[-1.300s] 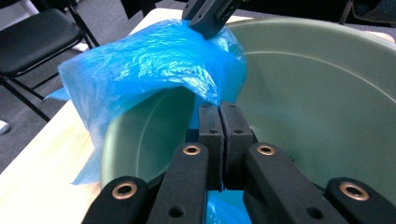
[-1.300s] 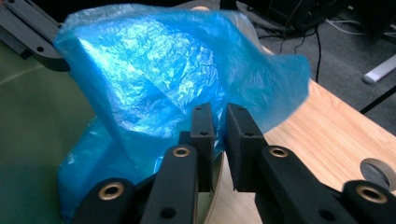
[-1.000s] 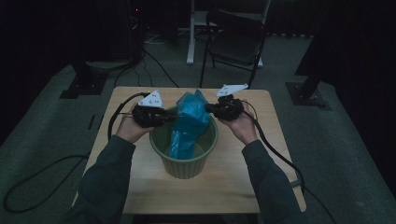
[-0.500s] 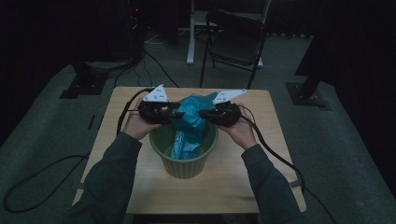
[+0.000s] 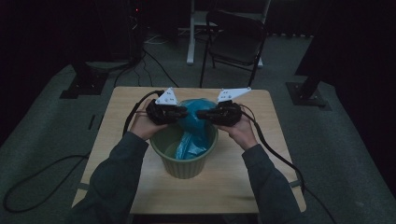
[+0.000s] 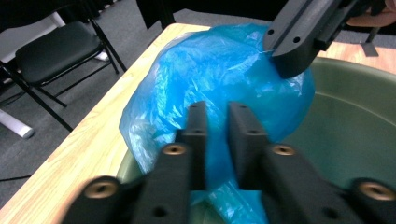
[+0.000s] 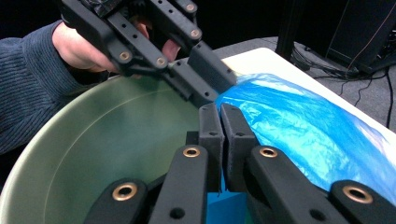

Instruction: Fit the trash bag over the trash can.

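A blue plastic bag [image 5: 194,120] hangs bunched over a green round bin [image 5: 183,169] on the wooden table [image 5: 224,186]; its lower part drops inside the bin. My left gripper [image 5: 185,112] meets the bag from the left. Its jaws have just been closing, and in the left gripper view they [image 6: 218,116] pinch blue film [image 6: 210,70] between them. My right gripper [image 5: 199,114] comes from the right and is shut on the bag's edge [image 7: 299,135], its jaws [image 7: 219,114] pressed together. Both grippers sit close together above the bin's far rim.
A black folding chair [image 5: 236,42] stands on the floor behind the table. Cables trail from both grippers over the table's sides. Dark stand bases [image 5: 308,95] sit on the floor to the left and right. Bare tabletop lies in front of the bin.
My left gripper has moved right, toward the bag and the right gripper. The bag's peaked top has sunk into a rounder bulge between the two grippers.
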